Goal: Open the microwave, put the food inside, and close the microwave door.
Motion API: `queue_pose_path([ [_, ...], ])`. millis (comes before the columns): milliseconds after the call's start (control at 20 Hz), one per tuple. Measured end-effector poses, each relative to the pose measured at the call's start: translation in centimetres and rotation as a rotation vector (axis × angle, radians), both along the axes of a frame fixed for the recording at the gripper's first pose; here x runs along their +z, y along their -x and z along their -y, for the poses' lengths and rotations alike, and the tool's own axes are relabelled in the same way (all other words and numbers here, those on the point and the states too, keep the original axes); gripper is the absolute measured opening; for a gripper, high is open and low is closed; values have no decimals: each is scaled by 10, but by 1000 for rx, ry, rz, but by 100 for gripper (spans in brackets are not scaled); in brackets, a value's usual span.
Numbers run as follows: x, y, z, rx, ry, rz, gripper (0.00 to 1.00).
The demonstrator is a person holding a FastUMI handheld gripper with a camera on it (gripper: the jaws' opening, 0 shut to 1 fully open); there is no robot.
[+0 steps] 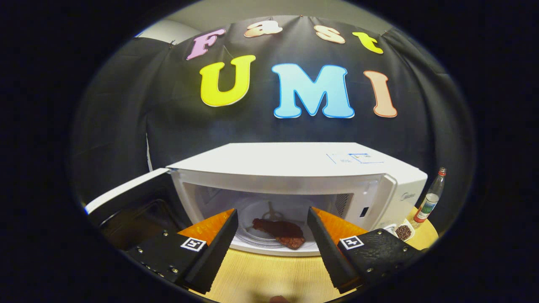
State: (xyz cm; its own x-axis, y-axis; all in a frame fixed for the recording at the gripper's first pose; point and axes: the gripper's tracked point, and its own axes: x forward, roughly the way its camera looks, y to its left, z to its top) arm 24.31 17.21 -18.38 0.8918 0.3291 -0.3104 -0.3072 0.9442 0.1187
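1. Gripper view: gripper point(271, 219) was over the wooden table point(269, 273), facing the microwave point(294, 176); its jaws were spread wide and gripped nothing.
2. The microwave door point(126, 202) stood swung open, at about 9 o'clock from the cavity.
3. The food point(280, 231), a dark reddish-brown piece, lay on the glass turntable point(252, 240) inside the cavity, at 12 o'clock from the fingertips, just beyond them and in line with the gap between them.
4. Food and fingers were apart; no contact observed.
5. At about 3 o'clock from the microwave, on the table: a small white dish point(403, 230) of dark bits, and just beside it an upright bottle point(429, 198) with a red cap.
6. The bottle stood clear of the microwave's side.
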Motion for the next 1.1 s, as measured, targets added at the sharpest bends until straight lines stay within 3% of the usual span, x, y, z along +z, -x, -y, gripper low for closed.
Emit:
queue_pose_path([
  [550, 90, 144, -13, 114, -88, 86, 99],
  [1100, 134, 289, -128, 432, -186, 113, 99],
])
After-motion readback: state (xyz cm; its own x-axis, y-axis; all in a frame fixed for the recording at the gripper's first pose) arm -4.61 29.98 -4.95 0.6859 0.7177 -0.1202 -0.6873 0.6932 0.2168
